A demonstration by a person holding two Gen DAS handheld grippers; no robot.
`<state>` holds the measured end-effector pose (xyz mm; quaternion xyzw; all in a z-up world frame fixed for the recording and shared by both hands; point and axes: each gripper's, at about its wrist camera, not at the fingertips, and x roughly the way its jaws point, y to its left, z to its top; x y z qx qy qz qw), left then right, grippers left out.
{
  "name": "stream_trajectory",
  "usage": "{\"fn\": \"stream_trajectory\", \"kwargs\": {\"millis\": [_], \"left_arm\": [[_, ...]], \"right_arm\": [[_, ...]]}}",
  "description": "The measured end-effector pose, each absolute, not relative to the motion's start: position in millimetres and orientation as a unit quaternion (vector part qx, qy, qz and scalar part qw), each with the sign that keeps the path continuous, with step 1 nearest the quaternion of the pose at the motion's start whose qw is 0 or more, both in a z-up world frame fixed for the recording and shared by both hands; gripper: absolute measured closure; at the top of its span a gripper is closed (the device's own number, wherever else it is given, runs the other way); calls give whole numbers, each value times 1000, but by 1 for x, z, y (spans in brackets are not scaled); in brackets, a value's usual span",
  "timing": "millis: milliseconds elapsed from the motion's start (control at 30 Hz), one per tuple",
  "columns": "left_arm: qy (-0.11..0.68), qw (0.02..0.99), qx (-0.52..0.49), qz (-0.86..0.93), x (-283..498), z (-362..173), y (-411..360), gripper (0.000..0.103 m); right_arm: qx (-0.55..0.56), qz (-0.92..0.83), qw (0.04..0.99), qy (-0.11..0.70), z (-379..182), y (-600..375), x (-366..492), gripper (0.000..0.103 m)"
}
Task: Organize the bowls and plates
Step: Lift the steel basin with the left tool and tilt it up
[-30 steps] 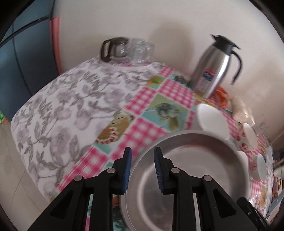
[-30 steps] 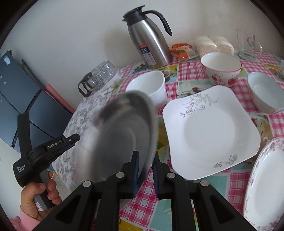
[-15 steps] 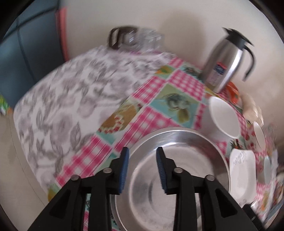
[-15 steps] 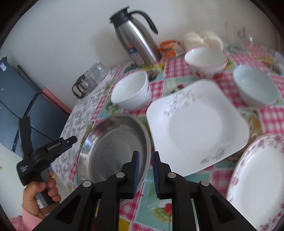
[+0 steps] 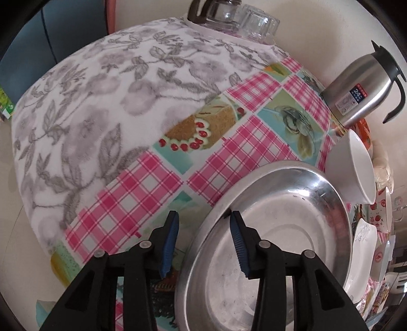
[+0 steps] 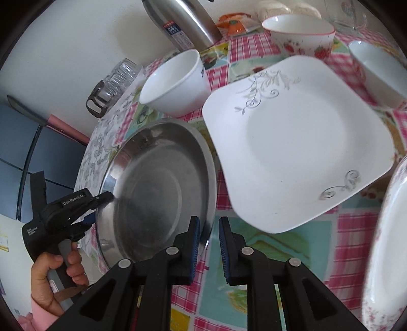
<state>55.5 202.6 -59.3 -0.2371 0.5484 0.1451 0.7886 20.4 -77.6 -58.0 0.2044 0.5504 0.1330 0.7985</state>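
Note:
A round steel plate (image 5: 279, 229) (image 6: 157, 191) lies on the checked tablecloth near the table's left end. My right gripper (image 6: 209, 245) is shut on the plate's near-right rim, which runs in between its narrow blue pads. My left gripper (image 5: 203, 243) (image 6: 100, 207) stands open astride the opposite rim, and its pads do not press the metal. A plain white bowl (image 5: 353, 173) (image 6: 175, 84) stands just behind the steel plate. A square white plate (image 6: 295, 137) lies right of it.
A strawberry-patterned bowl (image 6: 300, 35), another white bowl (image 6: 376, 68) and a floral round plate (image 6: 386, 254) crowd the right side. A steel thermos (image 5: 361, 89) and upturned glass cups (image 5: 234, 17) stand at the back. The grey-leaf cloth (image 5: 101, 101) drops off the table's left edge.
The steel plate, held tilted in the air a second ago, has come down flat onto the cloth. Both grippers sank with it, and the left jaws have spread wider.

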Motion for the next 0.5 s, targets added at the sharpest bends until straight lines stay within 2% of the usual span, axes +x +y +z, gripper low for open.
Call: {"fn": "stream_trajectory", "kwargs": {"millis": [233, 500], "left_arm": [[547, 798, -215, 134, 63, -59, 196, 67], [535, 805, -228, 121, 61, -51, 200, 72]], "right_arm": [[207, 129, 789, 564, -75, -61, 26, 89], [183, 135, 809, 542, -57, -57, 22, 88]]}}
